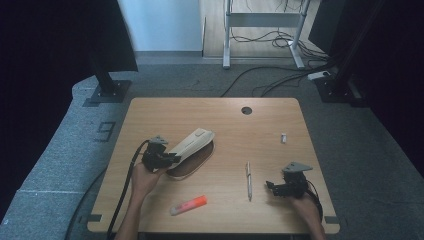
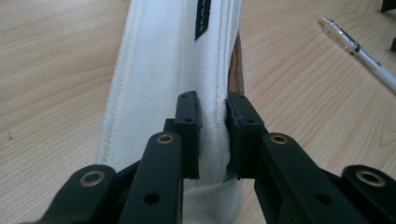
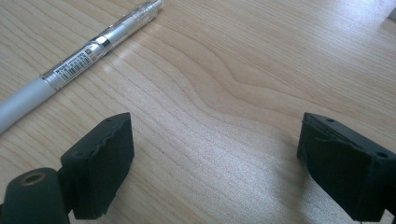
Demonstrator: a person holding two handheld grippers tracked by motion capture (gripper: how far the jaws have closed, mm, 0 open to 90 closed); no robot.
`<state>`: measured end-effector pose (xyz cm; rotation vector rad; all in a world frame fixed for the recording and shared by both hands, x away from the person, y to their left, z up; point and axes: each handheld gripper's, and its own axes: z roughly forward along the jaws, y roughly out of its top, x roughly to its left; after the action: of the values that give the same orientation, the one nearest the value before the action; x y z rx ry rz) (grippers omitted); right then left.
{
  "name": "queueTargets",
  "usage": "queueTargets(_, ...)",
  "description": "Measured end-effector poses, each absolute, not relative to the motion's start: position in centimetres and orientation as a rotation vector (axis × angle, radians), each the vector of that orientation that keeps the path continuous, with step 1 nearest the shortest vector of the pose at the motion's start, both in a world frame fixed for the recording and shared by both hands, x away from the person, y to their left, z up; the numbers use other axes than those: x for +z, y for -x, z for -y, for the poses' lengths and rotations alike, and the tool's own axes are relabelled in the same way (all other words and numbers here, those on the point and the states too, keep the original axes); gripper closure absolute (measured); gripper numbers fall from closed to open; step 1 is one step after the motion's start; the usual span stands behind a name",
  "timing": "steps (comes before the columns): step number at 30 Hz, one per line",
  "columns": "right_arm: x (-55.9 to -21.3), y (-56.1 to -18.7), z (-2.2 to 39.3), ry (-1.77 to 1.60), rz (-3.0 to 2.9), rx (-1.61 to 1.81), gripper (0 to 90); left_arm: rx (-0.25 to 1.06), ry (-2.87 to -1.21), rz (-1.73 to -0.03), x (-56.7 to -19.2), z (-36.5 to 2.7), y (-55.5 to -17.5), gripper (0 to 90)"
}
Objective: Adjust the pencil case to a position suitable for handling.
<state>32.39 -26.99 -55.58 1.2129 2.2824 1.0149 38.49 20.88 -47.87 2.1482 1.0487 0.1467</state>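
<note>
A cream pencil case sits at the table's nine o'clock, one edge pinched in the left gripper. The thin fold of cloth could slip free if tugged, while the right gripper, jaws wide apart, waits at four o'clock beside a pen.

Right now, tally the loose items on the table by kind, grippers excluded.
Pencil case (cream fabric, brown inside, pinched by the left gripper): 1
Pen (white and clear): 1
Orange marker or glue stick: 1
Small white item near the far right edge, too small to identify: 1
Total: 4
</note>
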Motion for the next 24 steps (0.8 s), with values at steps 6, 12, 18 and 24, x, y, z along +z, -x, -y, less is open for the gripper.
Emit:
queueTargets(6, -55.4, -32.6, 26.8, -1.237, -2.289, 1.01, 10.1, 0.174, -2.138, -1.045, -47.8, -20.7, -38.2, 76.4)
queueTargets(12, -54.8, -33.2, 27.2, -1.263, -2.295, 1.043, 12.2, 0.177, -2.137, -1.029, -47.8, -20.5, -38.1, 76.3)
queueTargets(18, -54.1, -34.3, 28.0, -1.277, -2.282, 1.028, 12.2, 0.169, -2.138, -1.013, -47.8, -20.3, -37.9, 76.3)
queueTargets(24, -53.5, -35.6, 28.8, -1.297, -2.248, 1.026, 12.9, 0.165, -2.137, -1.005, -47.8, -20.3, -37.9, 76.2)
